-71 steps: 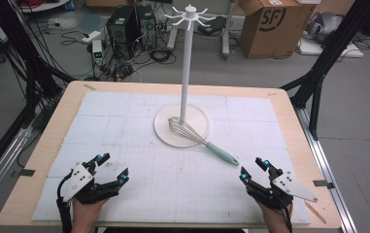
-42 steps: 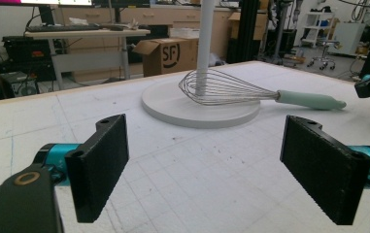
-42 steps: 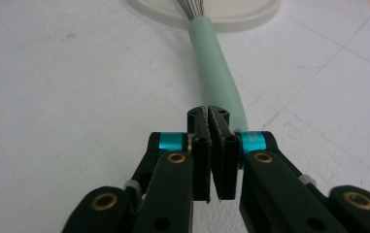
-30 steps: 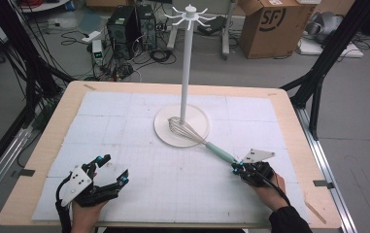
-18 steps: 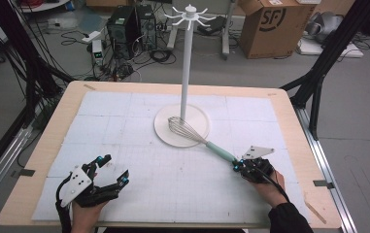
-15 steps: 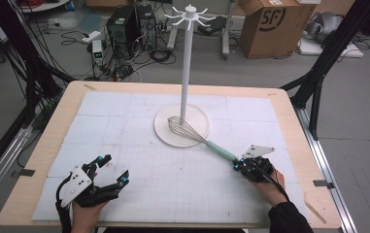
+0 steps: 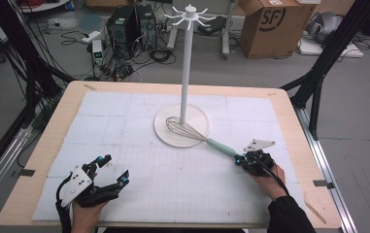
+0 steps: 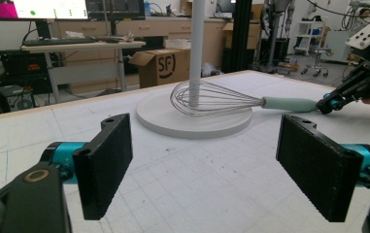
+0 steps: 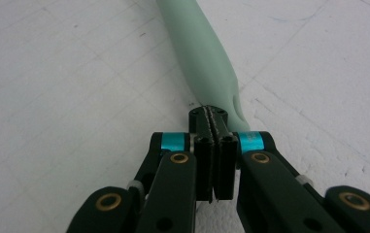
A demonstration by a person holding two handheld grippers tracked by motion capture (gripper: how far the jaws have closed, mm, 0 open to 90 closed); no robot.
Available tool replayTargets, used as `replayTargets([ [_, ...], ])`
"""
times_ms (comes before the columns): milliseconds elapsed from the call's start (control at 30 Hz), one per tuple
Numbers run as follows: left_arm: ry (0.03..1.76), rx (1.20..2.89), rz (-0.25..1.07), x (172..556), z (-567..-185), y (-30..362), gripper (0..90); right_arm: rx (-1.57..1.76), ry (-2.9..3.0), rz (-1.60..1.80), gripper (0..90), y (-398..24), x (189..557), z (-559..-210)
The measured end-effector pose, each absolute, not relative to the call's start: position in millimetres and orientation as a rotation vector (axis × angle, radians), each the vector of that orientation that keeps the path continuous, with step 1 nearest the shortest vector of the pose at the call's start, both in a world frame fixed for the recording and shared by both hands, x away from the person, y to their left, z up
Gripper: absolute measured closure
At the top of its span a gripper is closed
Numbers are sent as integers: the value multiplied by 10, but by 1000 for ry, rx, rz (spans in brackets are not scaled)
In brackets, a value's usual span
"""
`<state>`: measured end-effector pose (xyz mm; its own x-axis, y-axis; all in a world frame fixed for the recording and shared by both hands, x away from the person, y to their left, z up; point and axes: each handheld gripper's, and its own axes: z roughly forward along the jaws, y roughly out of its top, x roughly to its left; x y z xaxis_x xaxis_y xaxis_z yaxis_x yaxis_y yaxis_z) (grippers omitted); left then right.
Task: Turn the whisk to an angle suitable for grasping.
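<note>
Two grippers are on my feeds, both low over the white mat [image 7: 124, 121] that covers the wooden table [image 7: 289, 104]. In the high view the left gripper [image 7: 109, 171] sits near the table's near-left corner, held by a hand [image 7: 86, 216], well apart from everything else. Its own view gives me the jaw state plainly: the two black pads [image 8: 106, 162] stand wide apart with bare mat between them, gripping nothing.

The right gripper [image 7: 239, 160] is toward the near-right part of the table, its tip at the end of the whisk's handle. From above I cannot judge the contact. The right gripper view settles part of it: the jaws are pressed together with no gap, and their tips meet the butt end of the mint-green handle [image 9: 204, 53]. Whether they pinch that end or merely touch it, I cannot tell.

The whisk [image 7: 192, 133] lies flat, wire head on the white round base [image 7: 170, 138] of the stand [image 7: 186, 63] at the table's centre, handle running out over the mat toward the right edge. The left gripper view adds that the wires lie against the stand's pole [image 8: 197, 43], and shows the right gripper [image 8: 329, 101] at the handle's end.
</note>
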<state>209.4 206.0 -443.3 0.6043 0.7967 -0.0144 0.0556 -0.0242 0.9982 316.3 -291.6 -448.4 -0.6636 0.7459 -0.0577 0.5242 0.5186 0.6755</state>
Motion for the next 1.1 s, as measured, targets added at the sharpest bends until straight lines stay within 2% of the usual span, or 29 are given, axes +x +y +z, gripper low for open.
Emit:
replayTargets([
  [767, 757, 1492, 690, 2091, -4434, 2057, 214, 1149, 2373, 860, 900, -2965, 3522, -4469],
  [1100, 756, 1495, 690, 2088, -4434, 2060, 214, 1168, 2361, 852, 900, -3051, 3475, -4409],
])
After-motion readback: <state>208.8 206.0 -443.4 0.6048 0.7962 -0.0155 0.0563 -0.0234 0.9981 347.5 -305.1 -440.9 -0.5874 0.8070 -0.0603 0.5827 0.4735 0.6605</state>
